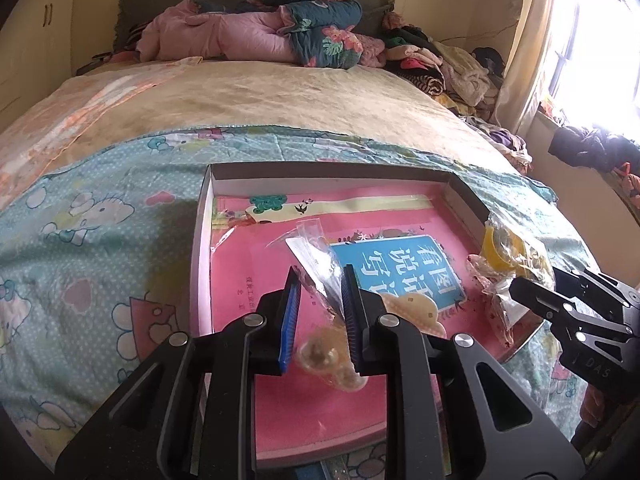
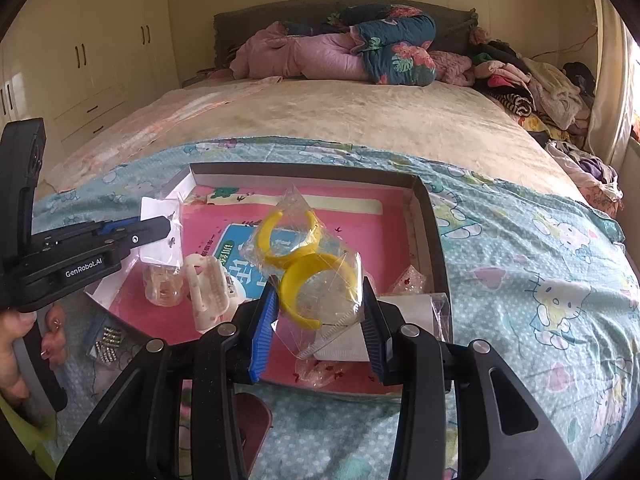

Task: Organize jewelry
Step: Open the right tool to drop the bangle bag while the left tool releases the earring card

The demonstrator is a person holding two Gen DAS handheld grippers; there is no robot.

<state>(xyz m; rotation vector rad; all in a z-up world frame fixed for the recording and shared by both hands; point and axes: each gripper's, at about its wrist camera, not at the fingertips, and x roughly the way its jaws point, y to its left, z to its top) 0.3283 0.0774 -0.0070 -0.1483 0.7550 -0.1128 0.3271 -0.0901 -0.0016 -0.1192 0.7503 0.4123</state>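
A shallow cardboard box (image 1: 202, 240) (image 2: 430, 216) lined with a pink booklet lies on the bed. My left gripper (image 1: 320, 280) (image 2: 170, 222) is shut on a small clear bag with a white card (image 1: 310, 250) (image 2: 158, 232), held over the box's left part. My right gripper (image 2: 318, 300) (image 1: 516, 294) is shut on a clear bag of yellow bangles (image 2: 304, 268) (image 1: 508, 252), held above the box's right part. A cream hair claw (image 2: 204, 288) and an amber clip (image 2: 162, 284) (image 1: 328, 360) lie in the box.
The box rests on a Hello Kitty sheet (image 1: 100, 220) (image 2: 540, 280). More small bags (image 2: 408, 278) and a white pack (image 2: 404, 308) lie in the box's right part. A packet of silver beads (image 2: 106, 344) lies on the sheet. Bedding and clothes are piled at the headboard (image 2: 340, 52).
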